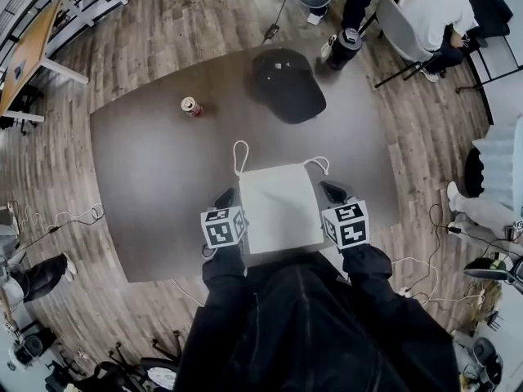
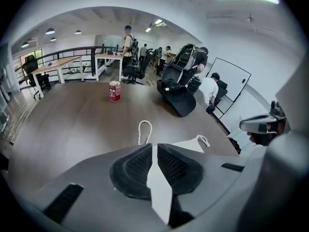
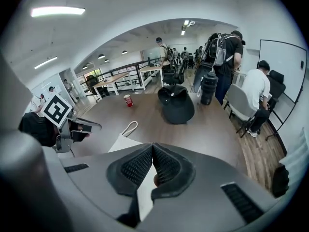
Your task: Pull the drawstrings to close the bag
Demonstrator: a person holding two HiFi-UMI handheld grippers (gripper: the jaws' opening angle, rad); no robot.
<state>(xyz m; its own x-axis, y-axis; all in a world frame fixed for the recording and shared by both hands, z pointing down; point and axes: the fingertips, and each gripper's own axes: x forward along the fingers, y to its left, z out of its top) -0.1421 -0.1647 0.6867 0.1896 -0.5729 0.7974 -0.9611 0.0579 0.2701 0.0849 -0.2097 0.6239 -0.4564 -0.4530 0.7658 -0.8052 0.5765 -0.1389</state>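
Both are tilted steeply down: left gripper (image 1: 226, 195) and right gripper (image 1: 333, 190) are clamped on the bag's (image 1: 279, 207) side edges.

Dark brown table (image 1: 147, 162) mid-room on a wood plank floor (image 1: 204, 15). Left of the table there's a wood-topped desk (image 1: 29, 51) on white legs. Off the table's far right corner is a grey chair (image 1: 398, 24) with a person (image 1: 433, 6) seated. Past the table's far end are a black railing (image 2: 77, 50) and more desks (image 2: 108, 57). Right of the table, a whiteboard (image 3: 289, 57) against a white wall (image 2: 231, 37), strip light (image 3: 58, 11) overhead.
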